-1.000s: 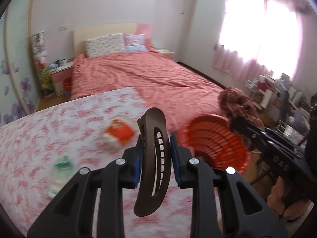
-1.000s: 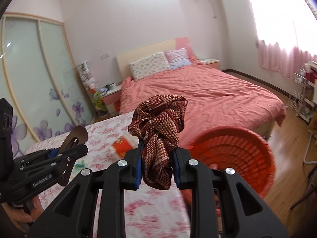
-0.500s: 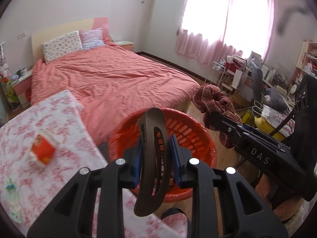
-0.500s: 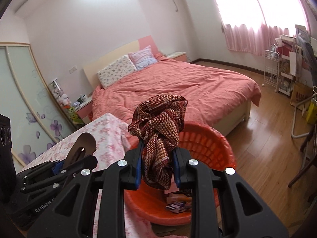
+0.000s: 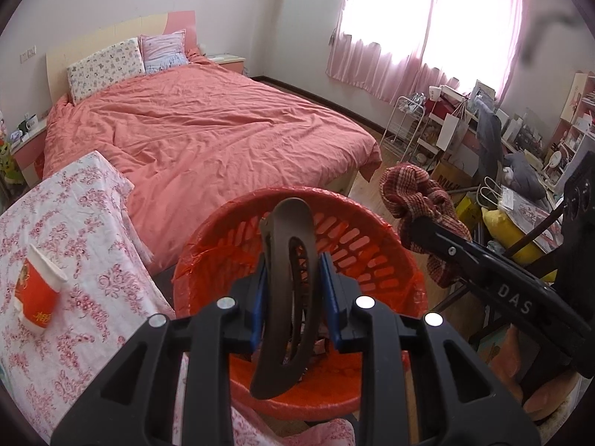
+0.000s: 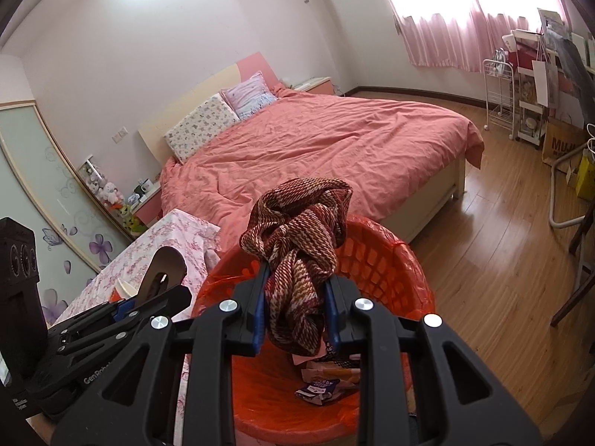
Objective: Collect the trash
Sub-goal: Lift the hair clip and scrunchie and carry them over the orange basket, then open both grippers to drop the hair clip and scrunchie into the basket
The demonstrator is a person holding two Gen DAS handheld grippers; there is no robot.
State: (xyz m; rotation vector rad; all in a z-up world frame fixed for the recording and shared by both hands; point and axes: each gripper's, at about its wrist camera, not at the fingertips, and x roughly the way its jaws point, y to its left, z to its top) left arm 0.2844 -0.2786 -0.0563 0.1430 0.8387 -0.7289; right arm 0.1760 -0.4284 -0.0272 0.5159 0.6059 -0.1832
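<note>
Currently, the left hand-held gripper (image 5: 293, 297) clamps a brown hair clip (image 5: 286, 290) and the right hand-held gripper (image 6: 295, 306) clamps a red knitted cloth (image 6: 297, 245), both above the orange basket (image 6: 390, 256).

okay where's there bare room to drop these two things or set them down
Inside the orange basket, the bare floor left of the wrappers is free. The floral tablecloth is bare between the red cup and the bed. The desk is crowded.
</note>
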